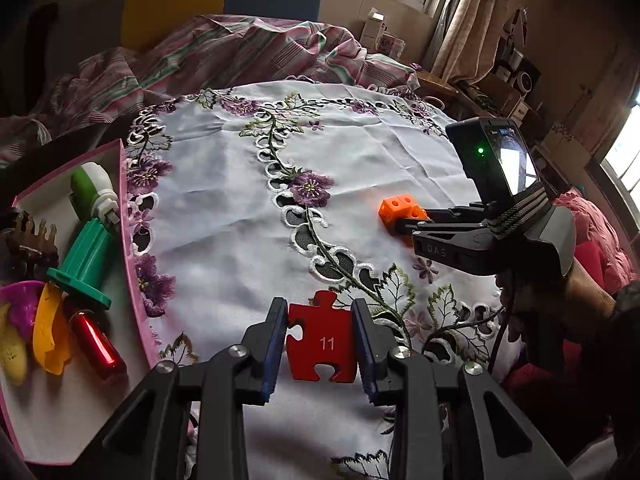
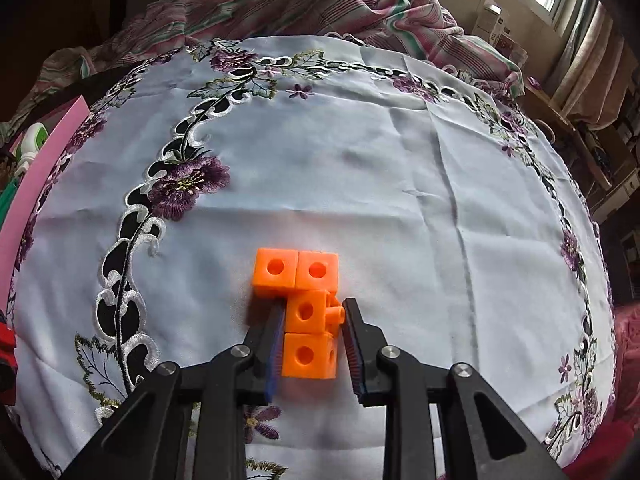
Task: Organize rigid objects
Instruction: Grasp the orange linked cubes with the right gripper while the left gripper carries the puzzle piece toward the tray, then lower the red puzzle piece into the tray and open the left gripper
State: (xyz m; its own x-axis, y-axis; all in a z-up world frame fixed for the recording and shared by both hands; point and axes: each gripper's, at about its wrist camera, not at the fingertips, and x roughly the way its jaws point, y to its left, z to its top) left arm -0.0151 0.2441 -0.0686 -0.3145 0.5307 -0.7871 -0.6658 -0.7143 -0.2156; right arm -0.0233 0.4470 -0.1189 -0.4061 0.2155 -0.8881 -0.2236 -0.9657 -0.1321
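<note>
Both grippers clamped on toys above the embroidered tablecloth (image 1: 224, 208).

Left gripper (image 1: 321, 344) pinching red puzzle piece (image 1: 322, 346) near cloth's front edge; right gripper (image 2: 313, 334) gripping orange cube block (image 2: 306, 304). Left view alone shows pink tray (image 1: 132, 272) at left edge.

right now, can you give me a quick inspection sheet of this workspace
surface: white embroidered tablecloth, creased.
job's things: red jigsaw piece marked 11; orange linked plastic cubes; pink-rimmed tray at left.
clutter: the tray holds a red metal cylinder, a green plastic stand and more.
grippers: left tool shut on the jigsaw piece; right tool shut on the cubes.
cables: black lead by right hand.
surroundings: striped bedding, curtain.
</note>
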